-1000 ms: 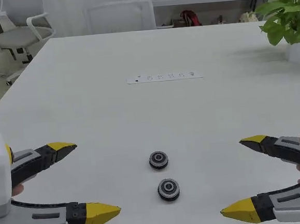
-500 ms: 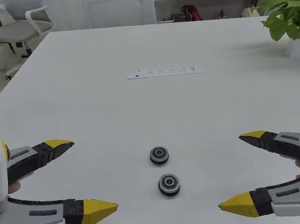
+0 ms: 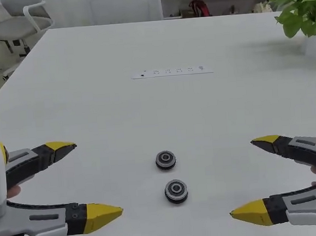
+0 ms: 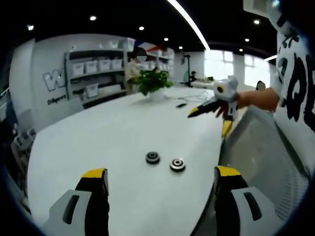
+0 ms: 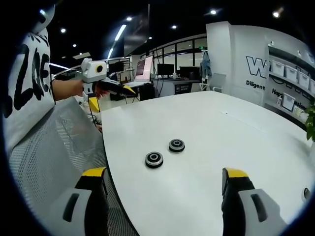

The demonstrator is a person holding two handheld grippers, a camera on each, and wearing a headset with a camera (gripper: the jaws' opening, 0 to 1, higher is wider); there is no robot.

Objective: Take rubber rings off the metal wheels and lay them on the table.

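Observation:
Two small metal wheels with black rubber rings lie flat on the white table. The far wheel and the near wheel sit close together; the left gripper view shows them as far wheel and near wheel, the right gripper view as near wheel and far wheel. My left gripper stands open at the lower left, well apart from them. At the lower right my right gripper is open too, holding nothing. Each appears across the table in the other's view: right gripper, left gripper.
A white power strip lies further back at mid-table. A potted plant stands at the far right corner. Office chairs stand beyond the far left edge. The table's near edge runs just below the grippers.
The head camera has tilted, so the whole scene has shifted slightly up in the picture. Wheels and grippers keep the same positions relative to each other.

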